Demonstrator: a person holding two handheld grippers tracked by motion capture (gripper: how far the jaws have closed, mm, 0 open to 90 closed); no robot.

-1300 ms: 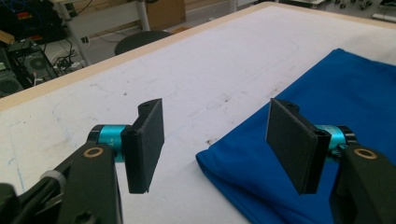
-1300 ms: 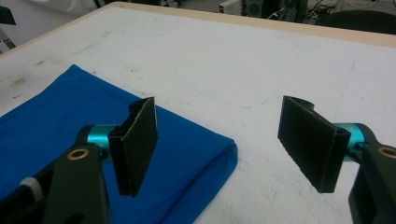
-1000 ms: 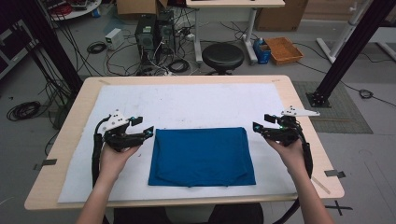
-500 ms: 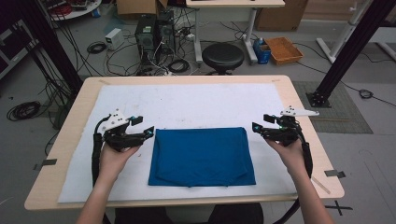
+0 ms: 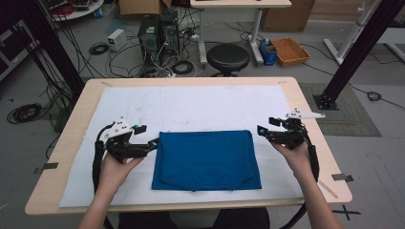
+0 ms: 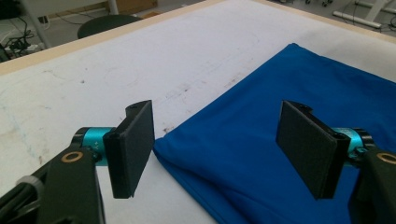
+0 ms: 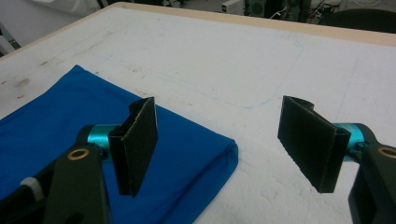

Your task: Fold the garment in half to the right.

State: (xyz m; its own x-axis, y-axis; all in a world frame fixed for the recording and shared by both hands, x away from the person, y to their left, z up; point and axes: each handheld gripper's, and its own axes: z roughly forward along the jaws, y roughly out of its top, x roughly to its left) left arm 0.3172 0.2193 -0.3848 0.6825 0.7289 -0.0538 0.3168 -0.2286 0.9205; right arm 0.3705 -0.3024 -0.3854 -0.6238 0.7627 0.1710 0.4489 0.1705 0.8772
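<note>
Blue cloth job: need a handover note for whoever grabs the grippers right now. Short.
Left gripper: open, its jaws have just been opening; they straddle the far left corner of the cloth, pads not pressing on it.
Right gripper: open, nothing held, at the far right corner of the cloth.
Blue cloth: folded into a neat rectangle, lying flat on the white mat near the table's front edge, between the two grippers.
Done: the cloth looks folded and released.
Left: probably one more fold or moving it aside; regrip at the two far corners if so.
</note>
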